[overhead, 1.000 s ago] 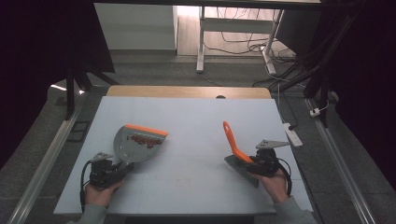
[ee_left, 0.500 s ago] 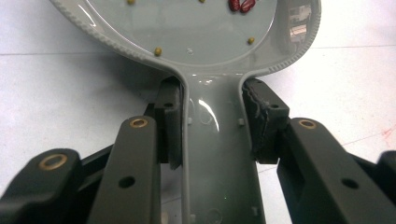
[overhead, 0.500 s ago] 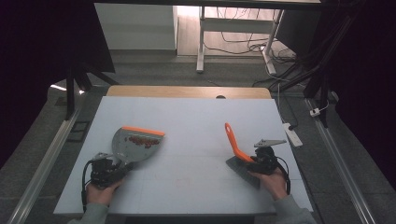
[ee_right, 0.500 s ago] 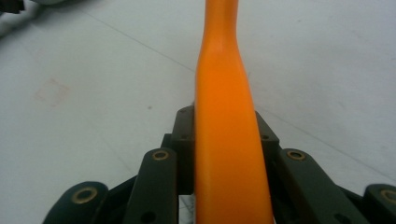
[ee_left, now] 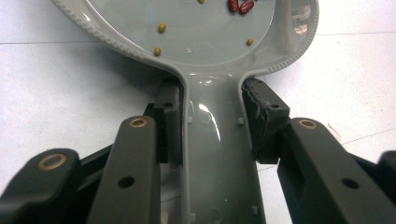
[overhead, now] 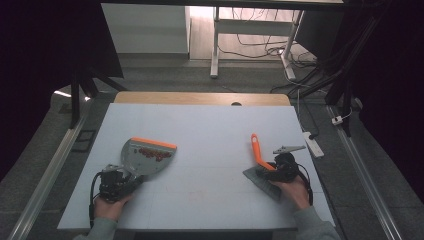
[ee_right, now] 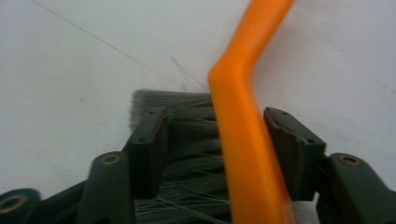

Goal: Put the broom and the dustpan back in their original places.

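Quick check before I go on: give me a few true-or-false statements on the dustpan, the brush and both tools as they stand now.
1. The left tool is shut on the dustpan handle. True.
2. The dustpan is empty. False: red beans and a few small yellow bits lie in it.
3. The right tool clamps the brush tight. False: its jaws have just been opening, and the orange handle stands between them with a gap on the left.
4. The brush bristles rest on the table. True.
5. The dustpan and the brush touch each other. False: they lie apart, the dustpan at the left, the brush at the right.
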Available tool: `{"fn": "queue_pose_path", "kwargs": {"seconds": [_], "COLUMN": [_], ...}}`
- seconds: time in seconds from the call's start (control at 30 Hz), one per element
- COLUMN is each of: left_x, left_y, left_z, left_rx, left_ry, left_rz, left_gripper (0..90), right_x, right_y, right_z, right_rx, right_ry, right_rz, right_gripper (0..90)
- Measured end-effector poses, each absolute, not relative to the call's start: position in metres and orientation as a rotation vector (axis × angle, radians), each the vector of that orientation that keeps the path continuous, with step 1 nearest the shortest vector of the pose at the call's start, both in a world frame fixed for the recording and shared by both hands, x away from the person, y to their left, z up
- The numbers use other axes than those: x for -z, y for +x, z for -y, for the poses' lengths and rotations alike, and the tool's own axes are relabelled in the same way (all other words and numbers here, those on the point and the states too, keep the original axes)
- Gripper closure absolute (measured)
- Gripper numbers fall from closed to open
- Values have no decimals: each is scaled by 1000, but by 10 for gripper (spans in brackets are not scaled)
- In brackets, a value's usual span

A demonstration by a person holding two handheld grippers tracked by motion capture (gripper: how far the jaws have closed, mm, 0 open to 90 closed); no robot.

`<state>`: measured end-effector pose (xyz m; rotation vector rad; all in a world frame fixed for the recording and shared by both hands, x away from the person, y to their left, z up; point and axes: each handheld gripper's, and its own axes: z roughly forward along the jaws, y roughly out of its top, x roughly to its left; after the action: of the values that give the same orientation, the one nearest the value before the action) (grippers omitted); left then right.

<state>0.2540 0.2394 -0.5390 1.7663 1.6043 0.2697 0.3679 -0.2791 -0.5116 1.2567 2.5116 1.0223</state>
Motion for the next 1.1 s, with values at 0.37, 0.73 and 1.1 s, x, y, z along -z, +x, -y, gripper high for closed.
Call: {"fn": "queue_pose_path", "kwargs": {"seconds": [0.37, 0.73, 1.1], "left_x": [532, 514, 507], "left_y": [250, 235, 235], "left_z": [-237, -242, -237], "left_rx": [-329, -449, -372], "left_ry": [1836, 1857, 1910], "left_rz": [-1579, -1472, -1223], "left_gripper": [289, 207, 269], "right_x": [506, 489, 490], "right_y": [367, 347, 337], "right_z": [279, 271, 262], "right_rx": [-971, -1113, -1194], "right_ry": [1222, 994, 827], "right_rz": [-2441, -2455, -2512], "right_gripper": [387, 441, 458]}}
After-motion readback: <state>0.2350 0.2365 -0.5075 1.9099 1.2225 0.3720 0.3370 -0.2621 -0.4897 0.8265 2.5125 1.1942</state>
